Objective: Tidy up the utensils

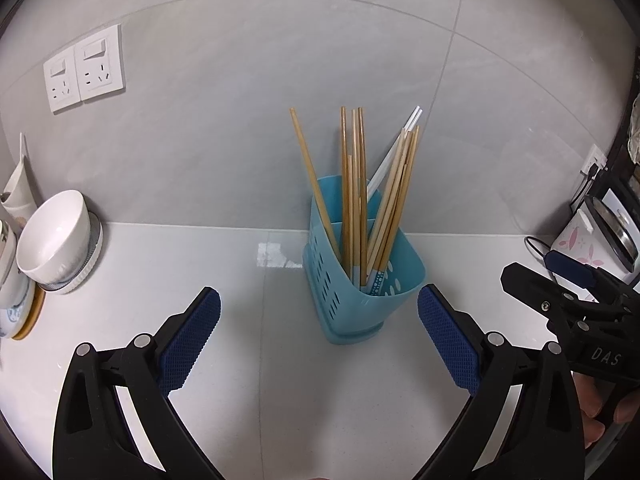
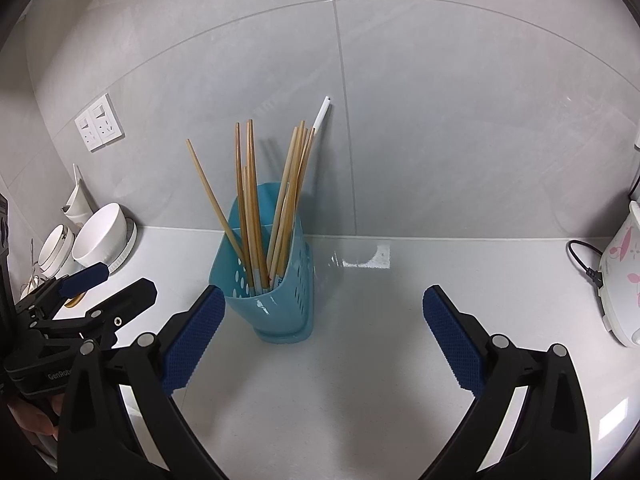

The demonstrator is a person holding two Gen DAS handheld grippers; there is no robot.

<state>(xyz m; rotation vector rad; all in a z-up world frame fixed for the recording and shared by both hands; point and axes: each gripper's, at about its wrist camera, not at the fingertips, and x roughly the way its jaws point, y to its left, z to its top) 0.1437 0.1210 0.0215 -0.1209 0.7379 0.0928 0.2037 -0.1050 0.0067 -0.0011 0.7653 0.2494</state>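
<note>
Slim bamboo chopsticks (image 1: pixel 356 196) stand in a perforated blue plastic holder (image 1: pixel 360 292); both grippers' ribbed fingers (image 2: pixel 192 340) spread wide, empty.

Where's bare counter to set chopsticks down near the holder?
Bare counter lies right of the blue holder, up to the rice cooker and its cord, and in front of the holder. Left is crowded: white bowl and stacked dishes.

white bowl (image 1: pixel 56 236) tipped on stacked plates (image 1: pixel 18 304) far left, double wall socket (image 1: pixel 84 68) on grey tiles, floral rice cooker (image 2: pixel 622 276) right, black cord (image 2: pixel 584 264) plugged in
</note>
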